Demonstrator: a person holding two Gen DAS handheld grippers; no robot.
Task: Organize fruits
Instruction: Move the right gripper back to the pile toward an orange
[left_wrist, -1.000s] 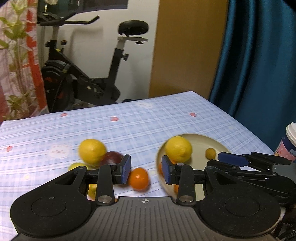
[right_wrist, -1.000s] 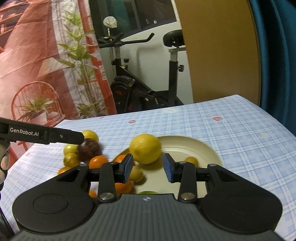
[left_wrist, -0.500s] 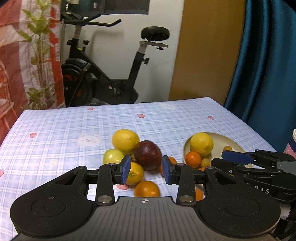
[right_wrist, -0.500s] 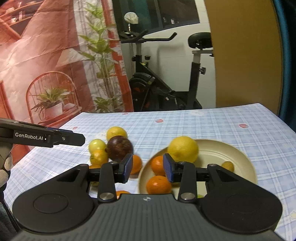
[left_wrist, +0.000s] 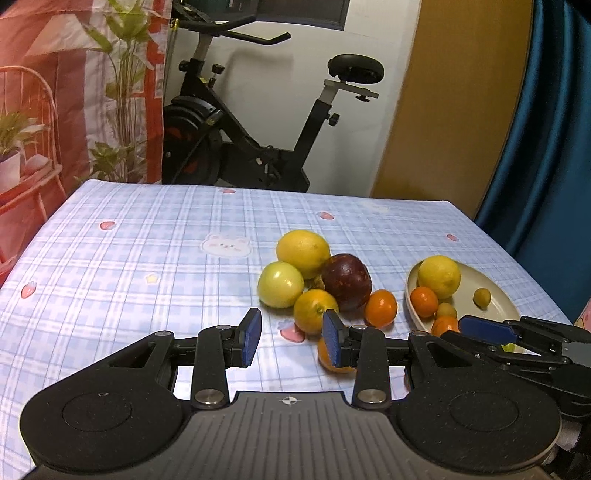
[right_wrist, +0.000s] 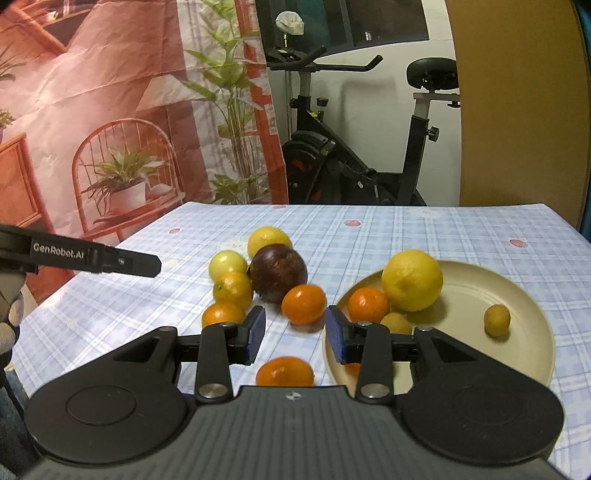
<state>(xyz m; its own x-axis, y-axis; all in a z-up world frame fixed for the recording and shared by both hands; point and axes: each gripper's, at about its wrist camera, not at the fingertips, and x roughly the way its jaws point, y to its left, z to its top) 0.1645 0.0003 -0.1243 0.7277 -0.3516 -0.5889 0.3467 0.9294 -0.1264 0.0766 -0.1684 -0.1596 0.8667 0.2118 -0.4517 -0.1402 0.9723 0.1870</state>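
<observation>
A loose pile lies on the checked cloth: a lemon (left_wrist: 303, 253), a green apple (left_wrist: 280, 284), a dark red fruit (left_wrist: 346, 282) and tangerines (left_wrist: 381, 308). The cream plate (right_wrist: 480, 291) to the right holds a lemon (right_wrist: 412, 279), a tangerine (right_wrist: 368, 304) and small yellow fruits (right_wrist: 496, 320). My left gripper (left_wrist: 291, 334) hangs open and empty just short of the pile. My right gripper (right_wrist: 295, 332) is open and empty too, between the pile and the plate, with one tangerine (right_wrist: 284, 371) below its fingers. The dark red fruit (right_wrist: 279, 273) sits ahead of it.
The right gripper's fingers (left_wrist: 487, 328) reach in over the plate's near rim, and the left gripper's finger (right_wrist: 92, 256) juts in at the left. A paper cup (left_wrist: 583, 317) stands at the right edge. An exercise bike (left_wrist: 258, 147) stands beyond the table's far edge.
Both grippers have swung left and drawn back, so pile and plate sit further right and further off in both views. Neither gripper's gap has changed, and no fruit has moved.
</observation>
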